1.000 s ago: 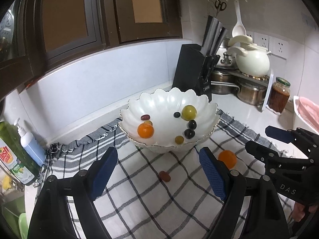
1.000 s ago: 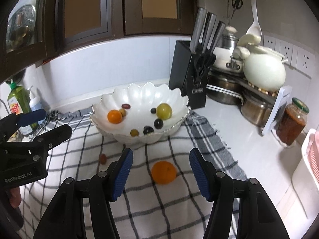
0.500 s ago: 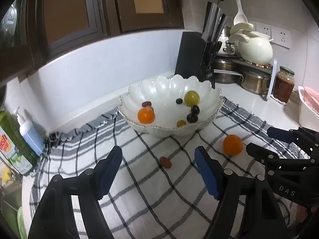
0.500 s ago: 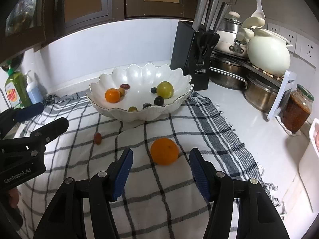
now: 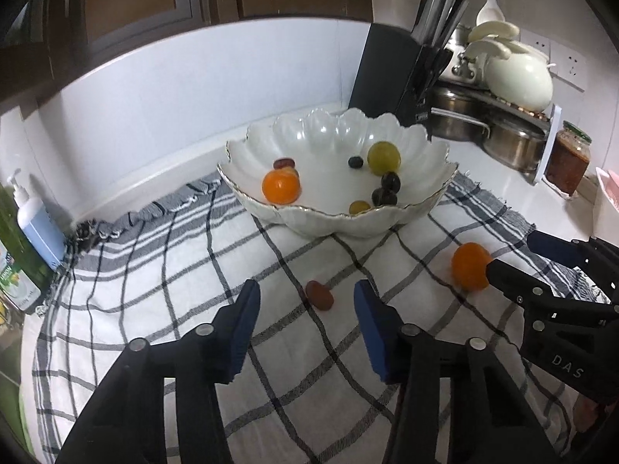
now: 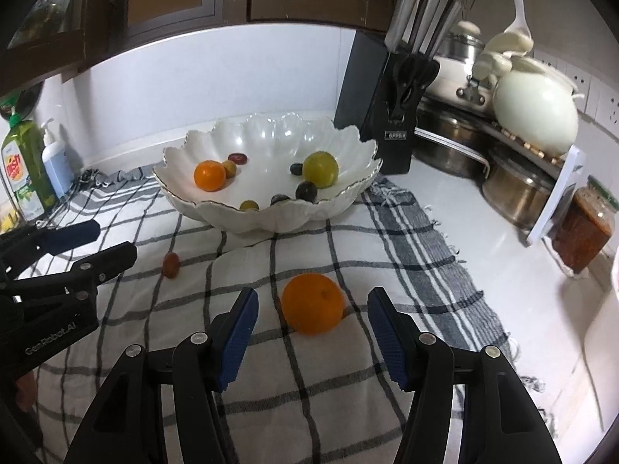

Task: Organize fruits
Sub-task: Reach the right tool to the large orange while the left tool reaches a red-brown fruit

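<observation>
Left wrist view: you close in on the loose fruit in front of the bowl [image 5: 340, 208].

Your left gripper [image 5: 305, 301] has dropped toward the small red fruit [image 5: 319, 295]; its jaws are closing, not yet touching it. Your right gripper [image 6: 311, 309] has sunk around the orange [image 6: 312, 303], fingers spread. Both pieces lie on the checked cloth [image 5: 154, 270], so two pickups look imminent.

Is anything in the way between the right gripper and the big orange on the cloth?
No, nothing visible. The orange lies alone on the checked cloth, just ahead of the right gripper, with only bare cloth between them. Its fingers stand wider than the orange and do not touch it.
</observation>
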Tool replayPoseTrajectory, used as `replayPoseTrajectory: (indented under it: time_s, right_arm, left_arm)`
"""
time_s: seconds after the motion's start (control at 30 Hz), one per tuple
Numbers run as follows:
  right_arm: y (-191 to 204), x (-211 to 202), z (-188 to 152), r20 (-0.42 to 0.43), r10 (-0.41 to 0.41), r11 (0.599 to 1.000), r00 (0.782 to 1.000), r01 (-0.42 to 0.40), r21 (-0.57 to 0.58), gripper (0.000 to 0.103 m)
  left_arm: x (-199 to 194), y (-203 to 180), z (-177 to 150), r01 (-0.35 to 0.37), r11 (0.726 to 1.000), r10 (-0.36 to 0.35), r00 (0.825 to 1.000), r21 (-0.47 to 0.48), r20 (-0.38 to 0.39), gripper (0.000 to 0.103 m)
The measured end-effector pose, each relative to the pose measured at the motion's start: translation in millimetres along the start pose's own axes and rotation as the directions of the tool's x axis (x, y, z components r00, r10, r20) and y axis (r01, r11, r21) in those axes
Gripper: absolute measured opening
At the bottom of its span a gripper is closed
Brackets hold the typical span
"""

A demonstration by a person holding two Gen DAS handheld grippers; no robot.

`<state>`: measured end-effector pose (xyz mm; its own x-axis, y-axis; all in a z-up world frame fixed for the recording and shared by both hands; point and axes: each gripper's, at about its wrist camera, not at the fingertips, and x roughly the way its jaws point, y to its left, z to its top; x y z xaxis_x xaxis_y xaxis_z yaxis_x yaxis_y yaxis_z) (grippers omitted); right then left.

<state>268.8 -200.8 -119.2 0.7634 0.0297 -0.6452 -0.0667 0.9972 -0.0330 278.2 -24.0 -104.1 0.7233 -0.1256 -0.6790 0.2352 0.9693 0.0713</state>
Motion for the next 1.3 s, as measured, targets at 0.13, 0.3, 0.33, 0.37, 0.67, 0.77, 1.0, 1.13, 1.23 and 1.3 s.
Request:
replayPoseTrajectory:
  time_s: [0.13,0.3,0.33,0.37,0.67,0.77,1.0,1.13,1.23,1.3]
  right_arm:
    - [-2.8,13.4,-1.9,-0.027,0.007,1.0,1.0,-0.006,0.016,0.06]
    - [-4.8,27.9,-7.1,-0.065,0.024,0.999,0.998,-0.022,0.025,0.06]
    - [-5.8,29.6,-7.4,-0.069,0.026,0.999,0.997,-0.024,0.028,0.06]
    - [-6.8,31.8,-7.8,-0.076,0.028,0.999,0.997,-0.026,0.031,0.06]
    - [-11.6,45.5,-7.8,-0.11,0.063,0.997,0.992,-0.056,0.059,0.06]
    - [-9.3,48.5,-7.2,-0.114,0.07,0.997,0.991,-0.065,0.052,0.06]
    - [-5.8,54.2,-6.9,-0.125,0.084,0.996,0.989,-0.079,0.044,0.059]
    - [-6.3,55.5,-6.0,-0.123,0.074,0.997,0.99,-0.07,0.04,0.053]
    - [-7.2,56.3,-5.0,-0.121,0.067,0.997,0.99,-0.063,0.036,0.048]
    - [-7.0,56.5,-4.9,-0.12,0.065,0.998,0.991,-0.062,0.033,0.048]
  left_arm:
    - [13.7,-0.6,-0.4,-0.001,1.0,0.001,1.0,-0.001,-0.028,0.042]
    - [29.2,-2.3,-1.2,-0.005,1.0,0.005,0.998,-0.004,-0.056,0.038]
    - [32.2,-2.8,-1.6,-0.001,1.0,0.001,0.998,-0.008,-0.062,0.038]
    - [34.5,-3.2,-1.7,0.002,1.0,-0.003,0.998,-0.009,-0.067,0.037]
    - [52.8,-6.1,-2.1,0.01,1.0,-0.01,0.996,-0.002,-0.094,0.033]
    - [56.6,-5.7,-2.0,0.011,1.0,-0.011,0.995,-0.002,-0.099,0.029]
    - [66.5,-3.2,-4.2,0.033,0.999,-0.035,0.991,-0.022,-0.131,0.026]
    - [69.7,-5.8,-3.4,0.044,0.999,-0.045,0.99,-0.006,-0.13,0.025]
    - [72.4,-6.2,-3.2,0.056,0.998,-0.057,0.989,-0.008,-0.138,0.022]
    - [74.0,-6.5,-2.6,0.061,0.998,-0.062,0.988,-0.009,-0.139,0.021]
